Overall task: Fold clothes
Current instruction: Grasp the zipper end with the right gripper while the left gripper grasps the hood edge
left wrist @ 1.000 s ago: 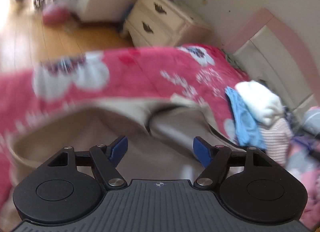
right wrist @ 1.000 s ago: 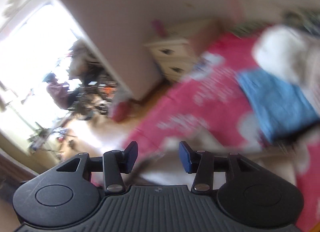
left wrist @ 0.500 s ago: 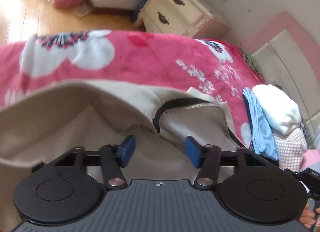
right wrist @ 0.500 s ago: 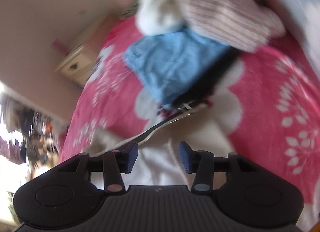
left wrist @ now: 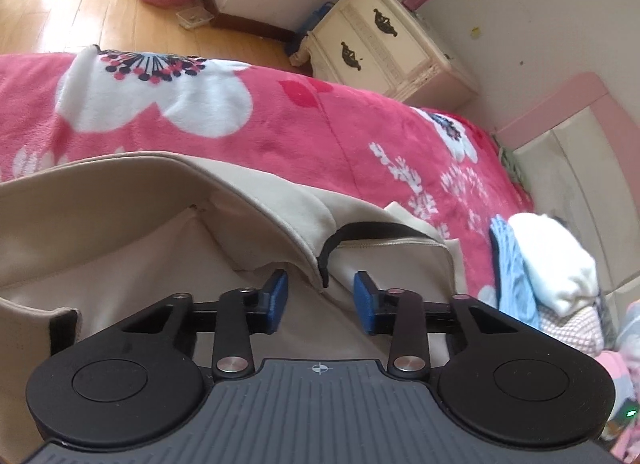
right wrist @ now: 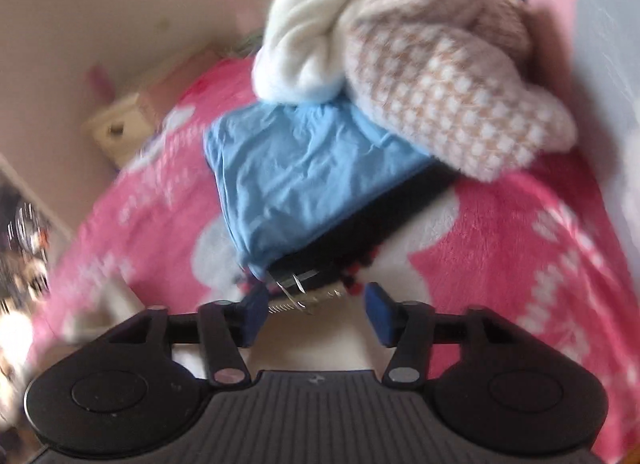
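Observation:
A beige zip-up jacket [left wrist: 132, 232] lies spread on the pink flowered blanket [left wrist: 280, 124], its black-edged front flap [left wrist: 326, 256] curling up just ahead of my left gripper [left wrist: 320, 298]. That gripper hovers low over the beige cloth, open, with nothing between its blue pads. In the right wrist view, my right gripper [right wrist: 316, 314] is open too. A metal zipper end [right wrist: 298, 288] and beige cloth [right wrist: 312, 338] sit between and just beyond its fingers. Behind them lies a folded blue garment [right wrist: 304, 180] on a dark one [right wrist: 372, 224].
A white garment [right wrist: 300, 48] and a pink-and-white knitted one [right wrist: 448, 92] are heaped on the blue one near the padded pink headboard [left wrist: 568, 128]. A cream nightstand [left wrist: 384, 44] stands past the bed's far edge, on a wooden floor [left wrist: 72, 4] with clutter.
My left gripper settled lower over the beige jacket and its jaws narrowed slightly. My right gripper swung from the room's window side toward the clothes pile and came down at the jacket's zipper end, jaws widening.

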